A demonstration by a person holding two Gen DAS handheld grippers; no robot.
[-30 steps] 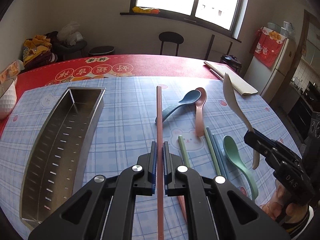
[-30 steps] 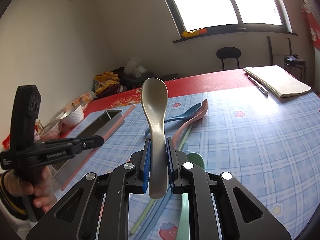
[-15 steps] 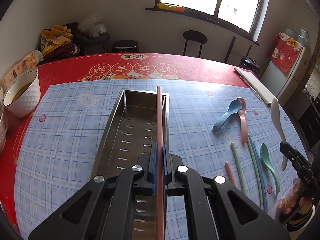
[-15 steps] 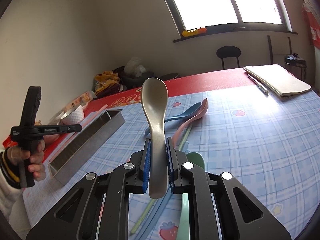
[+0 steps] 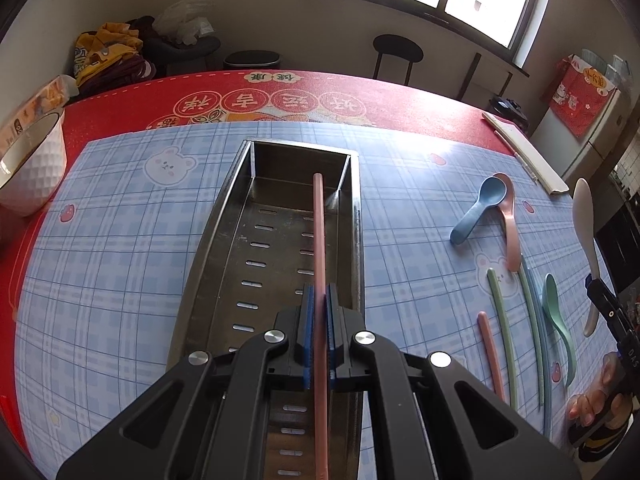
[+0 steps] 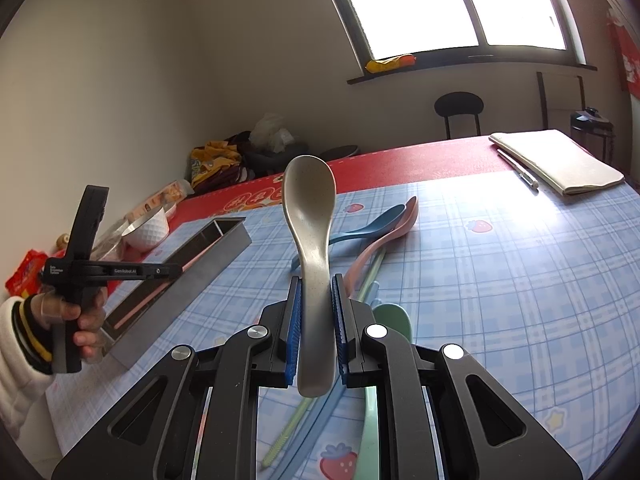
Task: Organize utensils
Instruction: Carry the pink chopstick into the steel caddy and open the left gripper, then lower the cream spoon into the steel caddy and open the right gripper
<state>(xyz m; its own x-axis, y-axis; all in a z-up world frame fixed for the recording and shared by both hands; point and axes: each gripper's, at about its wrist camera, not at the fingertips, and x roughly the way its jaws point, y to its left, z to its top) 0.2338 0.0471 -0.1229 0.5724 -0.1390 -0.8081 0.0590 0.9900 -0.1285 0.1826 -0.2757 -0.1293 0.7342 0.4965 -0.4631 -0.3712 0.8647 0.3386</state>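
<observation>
L gripper [image 5: 318, 312]: jaws clamped on pink chopstick [image 5: 319, 232], stick lying lengthwise inside steel tray [image 5: 224, 216], tip near far wall. R gripper [image 6: 316, 312]: jaws gripping beige spoon [image 6: 310, 216] by handle, bowl up, above counter [image 6: 500, 280]. Other spoons & chopsticks loose on counter, R of tray.

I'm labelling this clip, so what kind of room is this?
Probably a home kitchen or dining room: a table under a patterned cloth, spoons and a metal utensil tray on it, and a fridge by the window.
</observation>
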